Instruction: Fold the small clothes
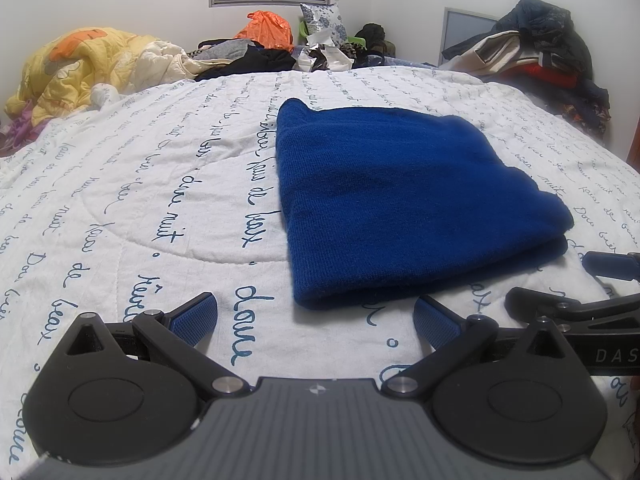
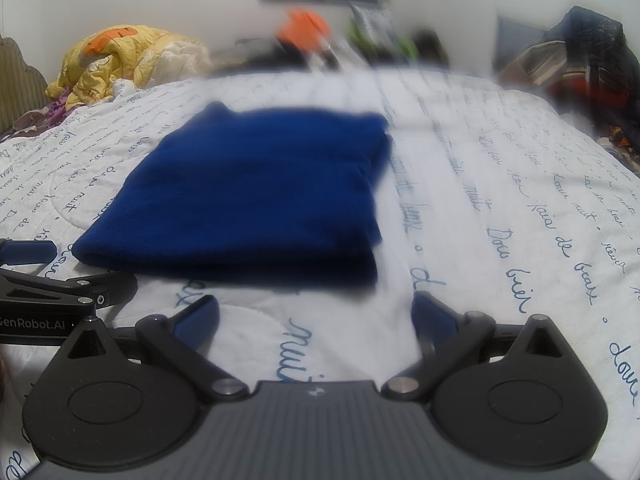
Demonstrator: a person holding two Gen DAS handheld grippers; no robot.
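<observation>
Your work surface is a white quilted bedspread (image 1: 160, 184) printed with lines of blue handwriting, and it fills most of both views. Along its far edge you have a crumpled yellow comforter (image 1: 80, 68) at the left, a heap of dark clothes (image 1: 536, 60) at the right, and an orange plastic bag (image 1: 266, 28) between them against the wall.

In the middle of the bedspread lies the blue knit garment (image 1: 400, 200), folded into a rough rectangle of stacked layers. Its top is smooth, the fine ribbing shows, and the near edge is a thick rounded fold. The right wrist view is blurred, so its right edge is unclear there.

Your left gripper (image 1: 316, 320) sits just short of the garment's near edge, jaws spread wide, holding nothing. Your right gripper (image 2: 316, 320) is equally wide and bare, beside it.
</observation>
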